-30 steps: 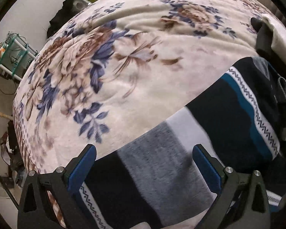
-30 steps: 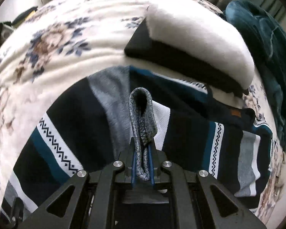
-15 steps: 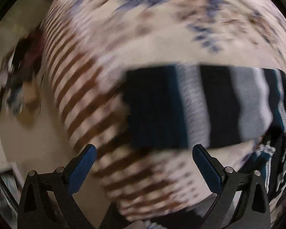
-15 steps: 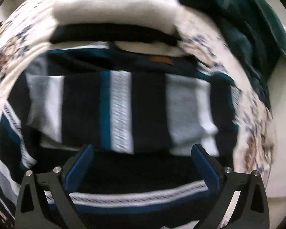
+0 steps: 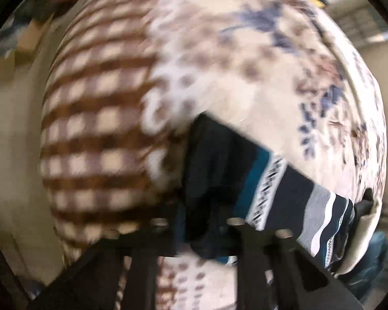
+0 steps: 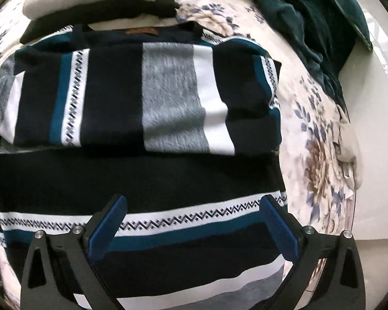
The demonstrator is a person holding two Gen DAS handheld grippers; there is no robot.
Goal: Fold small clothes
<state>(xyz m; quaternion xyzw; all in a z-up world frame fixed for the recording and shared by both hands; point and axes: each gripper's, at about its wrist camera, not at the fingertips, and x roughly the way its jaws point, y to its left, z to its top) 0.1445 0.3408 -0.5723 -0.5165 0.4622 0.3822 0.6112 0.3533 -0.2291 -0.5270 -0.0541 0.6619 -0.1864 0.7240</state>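
A navy sweater with teal, white and grey stripes lies on the floral bedspread. One sleeve is folded across its chest. My right gripper is open and empty, low over the sweater's lower body. In the blurred left wrist view, my left gripper is shut on the dark end of the sweater's other sleeve, which stretches away to the right.
A folded cream and black pile lies beyond the sweater's collar. A dark teal garment is heaped at the far right. The bed's checked side drops to the floor at the left.
My right gripper let go of the grey cuff, opened and now hovers over the sweater with the sleeve laid across. My left gripper swung left and closed on the other sleeve's end.
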